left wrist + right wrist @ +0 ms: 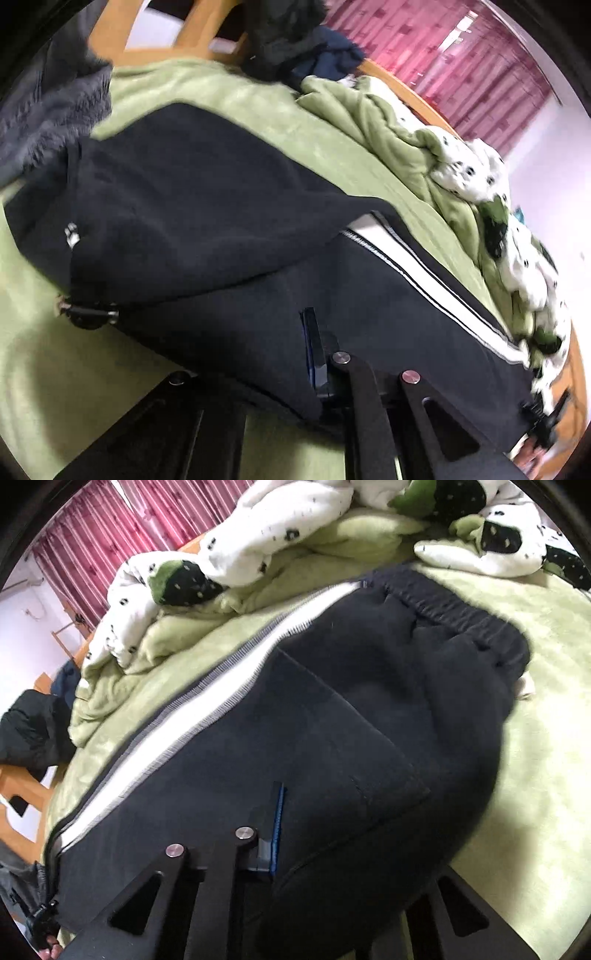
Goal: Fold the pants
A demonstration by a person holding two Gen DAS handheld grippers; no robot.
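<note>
Dark navy pants (192, 206) with a white side stripe (402, 266) lie on a green blanket (295, 122). In the left wrist view one dark layer lies over another. My left gripper (299, 332) is shut on a fold of the pants; only its blue-edged finger (314, 354) shows, the other is under the cloth. In the right wrist view the pants (332, 709) show their elastic waistband (465, 620) at upper right and the stripe (221, 705) at left. My right gripper (291, 808) is shut on the pants fabric, with one finger (277, 827) showing and the other covered.
A rumpled green and white spotted duvet (258, 528) is bunched along the far side of the bed. A grey garment (48, 110) and a dark pile of clothes (295, 40) lie near the wooden bed frame (110, 33). Pink curtains (443, 48) hang behind.
</note>
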